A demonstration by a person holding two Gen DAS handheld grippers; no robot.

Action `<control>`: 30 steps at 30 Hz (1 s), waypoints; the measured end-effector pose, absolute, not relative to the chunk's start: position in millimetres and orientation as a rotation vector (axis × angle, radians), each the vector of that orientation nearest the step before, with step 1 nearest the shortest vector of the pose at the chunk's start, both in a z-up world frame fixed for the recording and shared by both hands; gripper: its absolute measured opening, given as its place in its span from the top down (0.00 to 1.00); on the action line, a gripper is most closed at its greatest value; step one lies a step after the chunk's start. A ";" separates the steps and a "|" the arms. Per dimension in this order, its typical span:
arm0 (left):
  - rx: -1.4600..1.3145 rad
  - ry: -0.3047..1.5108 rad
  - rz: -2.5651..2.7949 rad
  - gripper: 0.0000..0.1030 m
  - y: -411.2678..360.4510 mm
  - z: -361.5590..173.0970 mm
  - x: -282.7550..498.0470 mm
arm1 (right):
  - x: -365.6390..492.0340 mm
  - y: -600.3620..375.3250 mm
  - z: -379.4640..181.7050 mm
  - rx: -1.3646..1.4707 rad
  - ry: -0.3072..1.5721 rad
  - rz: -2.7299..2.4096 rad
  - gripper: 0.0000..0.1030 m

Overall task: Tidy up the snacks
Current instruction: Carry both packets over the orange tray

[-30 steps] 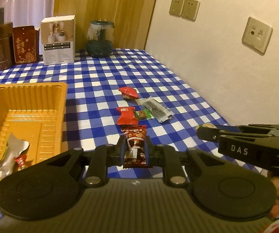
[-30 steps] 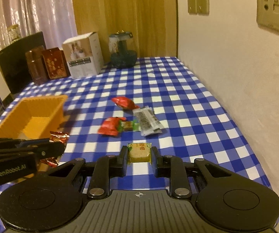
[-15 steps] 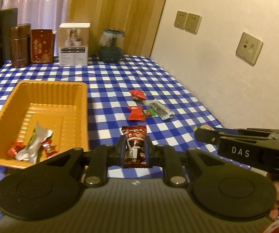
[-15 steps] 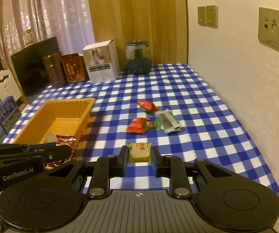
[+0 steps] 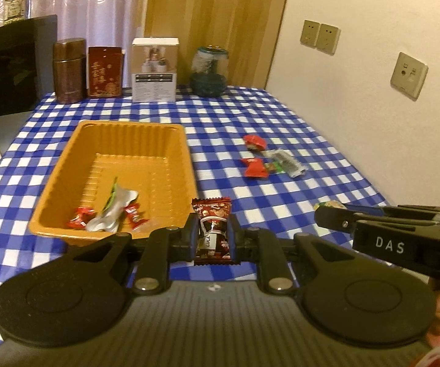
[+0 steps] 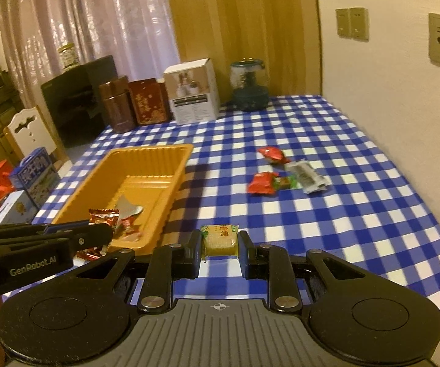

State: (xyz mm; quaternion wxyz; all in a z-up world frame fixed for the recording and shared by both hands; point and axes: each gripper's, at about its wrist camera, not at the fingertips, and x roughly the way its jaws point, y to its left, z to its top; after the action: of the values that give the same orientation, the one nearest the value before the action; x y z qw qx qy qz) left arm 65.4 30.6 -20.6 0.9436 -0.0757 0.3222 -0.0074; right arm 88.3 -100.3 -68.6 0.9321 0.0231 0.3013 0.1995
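We hold two snacks above a blue-checked tablecloth point(image 5: 250, 116): our left gripper point(image 5: 212, 235) pinches a dark red candy packet point(image 5: 213, 232) upright between its jaws, and our right gripper point(image 6: 220, 241) pinches a small yellow wrapped sweet point(image 6: 220, 240) the same way, each clamped firmly so it can be carried. Both sit near the front edge of the orange tray point(image 5: 128, 140), which already holds a few wrapped candies point(image 5: 110, 211), so it seems to be the collecting place. Four more snacks point(image 5: 269, 160) lie loose on the cloth, well to the tray's right, probably awaiting collection.
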 end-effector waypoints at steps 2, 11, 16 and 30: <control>-0.158 0.661 -0.007 0.83 35.7 -21.8 62.5 | 86.2 -92.8 -69.9 0.039 0.618 0.420 0.76; -0.171 0.679 0.026 0.83 56.7 -27.9 54.1 | 84.3 -67.3 -75.2 0.019 0.624 0.461 0.76; -0.176 0.680 0.041 0.83 65.4 -27.9 52.8 | 85.2 -57.7 -75.8 0.010 0.624 0.480 0.76; -0.168 0.675 0.060 0.83 90.9 -22.2 62.8 | 102.8 -30.7 -72.0 0.008 0.612 0.537 0.76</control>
State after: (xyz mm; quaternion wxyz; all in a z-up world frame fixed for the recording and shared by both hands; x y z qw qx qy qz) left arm 62.8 90.9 -22.2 0.9397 -0.0825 0.3305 0.0294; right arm 102.8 -30.7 -72.0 0.9183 0.0039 0.2975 0.2610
